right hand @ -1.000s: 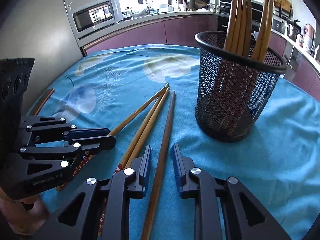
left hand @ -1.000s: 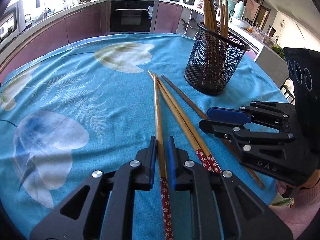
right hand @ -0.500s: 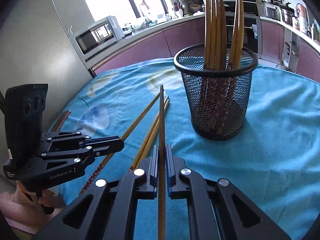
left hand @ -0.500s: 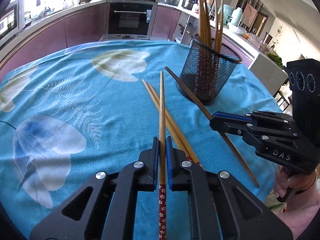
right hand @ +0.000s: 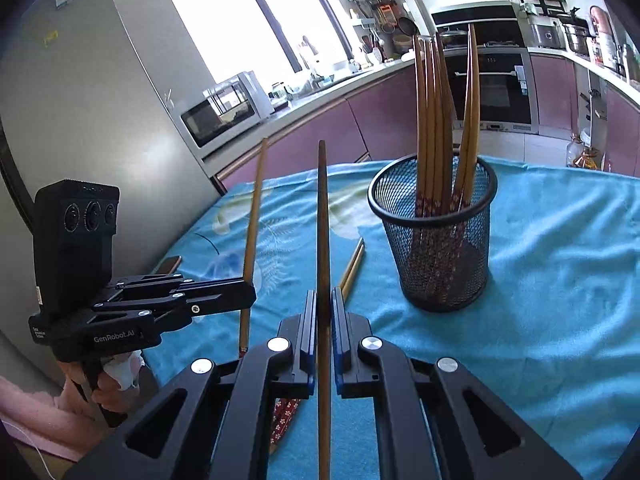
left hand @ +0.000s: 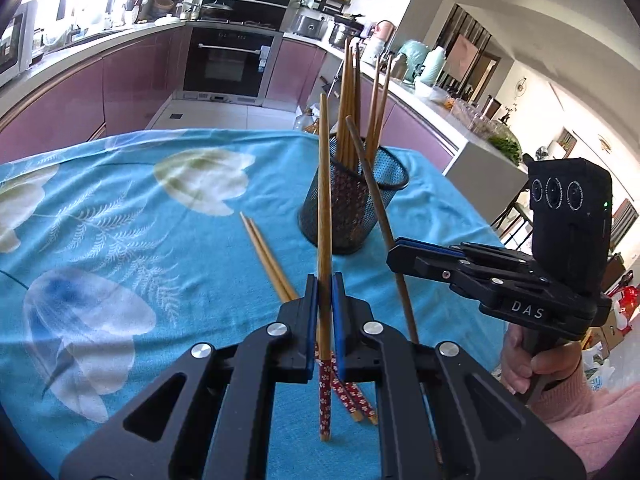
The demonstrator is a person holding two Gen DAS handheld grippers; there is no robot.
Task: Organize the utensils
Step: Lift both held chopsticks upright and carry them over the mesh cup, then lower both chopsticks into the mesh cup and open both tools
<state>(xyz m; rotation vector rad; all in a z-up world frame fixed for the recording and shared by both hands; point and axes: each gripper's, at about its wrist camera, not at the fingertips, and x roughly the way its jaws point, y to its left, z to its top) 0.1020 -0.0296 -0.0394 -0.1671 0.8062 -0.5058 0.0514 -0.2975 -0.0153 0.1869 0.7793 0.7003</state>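
Note:
My left gripper (left hand: 324, 280) is shut on a light bamboo chopstick (left hand: 323, 200) with a red flowered end, held off the cloth with its tip up. My right gripper (right hand: 324, 296) is shut on a dark brown chopstick (right hand: 322, 220), also raised and pointing up. Each gripper shows in the other's view, the left gripper (right hand: 250, 292) at the left and the right gripper (left hand: 394, 250) at the right. The black mesh holder (left hand: 352, 208) (right hand: 436, 240) stands just beyond both, with several chopsticks upright in it. Two more bamboo chopsticks (left hand: 268, 256) (right hand: 352, 268) lie on the cloth.
The round table wears a blue flowered cloth (left hand: 120, 184). A phone-like object (right hand: 168, 265) lies at its left edge. Behind the table are purple kitchen cabinets, an oven (left hand: 228, 64) and a microwave (right hand: 224, 114). A person's hands in pink sleeves hold both grippers.
Both grippers closed on a chopstick each and rose, lifting them off the cloth with tips swinging upward. Two chopsticks stayed on the cloth.

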